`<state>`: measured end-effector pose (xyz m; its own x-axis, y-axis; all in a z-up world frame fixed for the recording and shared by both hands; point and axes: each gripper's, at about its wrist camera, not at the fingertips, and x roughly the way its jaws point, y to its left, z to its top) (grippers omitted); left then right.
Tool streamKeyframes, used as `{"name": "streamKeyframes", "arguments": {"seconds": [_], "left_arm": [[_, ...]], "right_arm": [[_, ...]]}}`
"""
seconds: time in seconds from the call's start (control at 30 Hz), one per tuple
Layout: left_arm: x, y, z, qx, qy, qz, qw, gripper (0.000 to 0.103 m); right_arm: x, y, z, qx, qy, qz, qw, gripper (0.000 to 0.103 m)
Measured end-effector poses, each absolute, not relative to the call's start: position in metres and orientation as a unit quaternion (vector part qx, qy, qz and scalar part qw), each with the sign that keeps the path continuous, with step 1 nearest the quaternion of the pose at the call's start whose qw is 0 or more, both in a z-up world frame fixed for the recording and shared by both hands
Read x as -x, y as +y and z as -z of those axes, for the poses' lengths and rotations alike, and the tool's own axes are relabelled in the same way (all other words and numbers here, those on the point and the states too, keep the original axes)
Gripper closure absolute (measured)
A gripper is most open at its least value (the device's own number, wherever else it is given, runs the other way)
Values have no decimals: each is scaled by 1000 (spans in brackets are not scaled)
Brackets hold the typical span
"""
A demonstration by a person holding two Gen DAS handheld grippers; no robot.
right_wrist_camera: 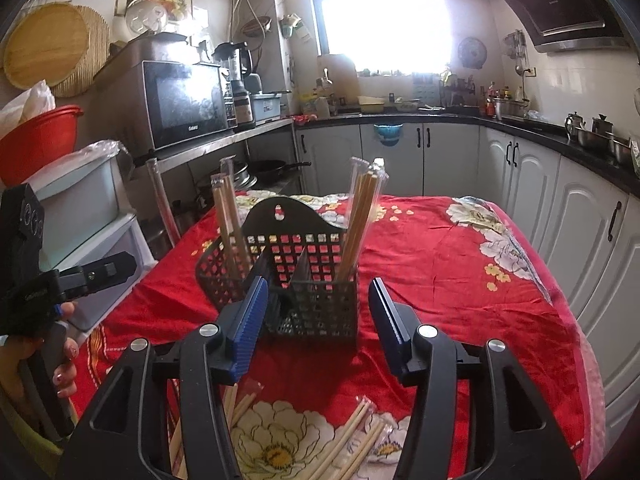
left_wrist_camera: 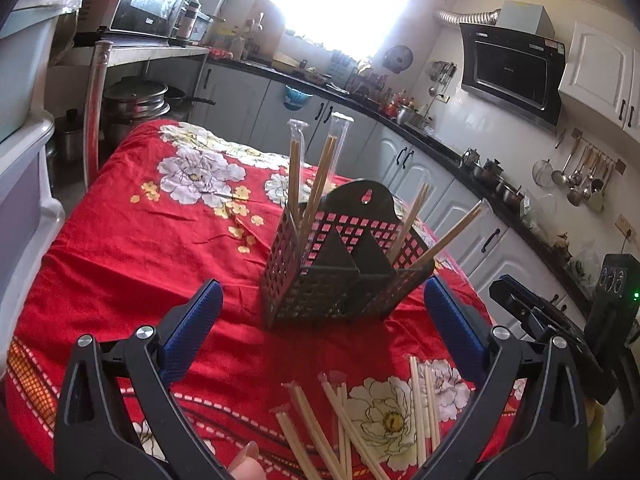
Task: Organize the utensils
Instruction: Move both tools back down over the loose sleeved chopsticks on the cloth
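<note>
Four chopstick pairs [left_wrist_camera: 316, 184] upright, splayed outward.

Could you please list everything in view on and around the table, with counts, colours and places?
holder: one, black, perforated, mid-table, three compartments
standing chopsticks: several wrapped pairs, tan, in the holder's end compartments
loose chopsticks: many wrapped pairs, pale, on the cloth at the near edge
tablecloth: one, red with white flowers
microwave: one, black, on the shelf
basin: one, red, near the shelf
left tongs: black with blue pads, open, empty
right tongs: same, open, empty
</note>
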<state>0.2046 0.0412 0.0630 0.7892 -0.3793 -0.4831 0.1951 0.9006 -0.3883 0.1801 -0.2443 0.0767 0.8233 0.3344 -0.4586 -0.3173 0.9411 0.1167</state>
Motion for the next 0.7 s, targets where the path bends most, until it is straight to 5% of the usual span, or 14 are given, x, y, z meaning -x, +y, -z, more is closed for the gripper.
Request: {"name": "streamKeyframes", "arguments": {"seconds": [0.7], "left_arm": [[-183, 36, -26, 147, 331, 169, 917, 11]], "right_arm": [[-153, -236, -33, 6, 303, -194, 933, 52]]}}
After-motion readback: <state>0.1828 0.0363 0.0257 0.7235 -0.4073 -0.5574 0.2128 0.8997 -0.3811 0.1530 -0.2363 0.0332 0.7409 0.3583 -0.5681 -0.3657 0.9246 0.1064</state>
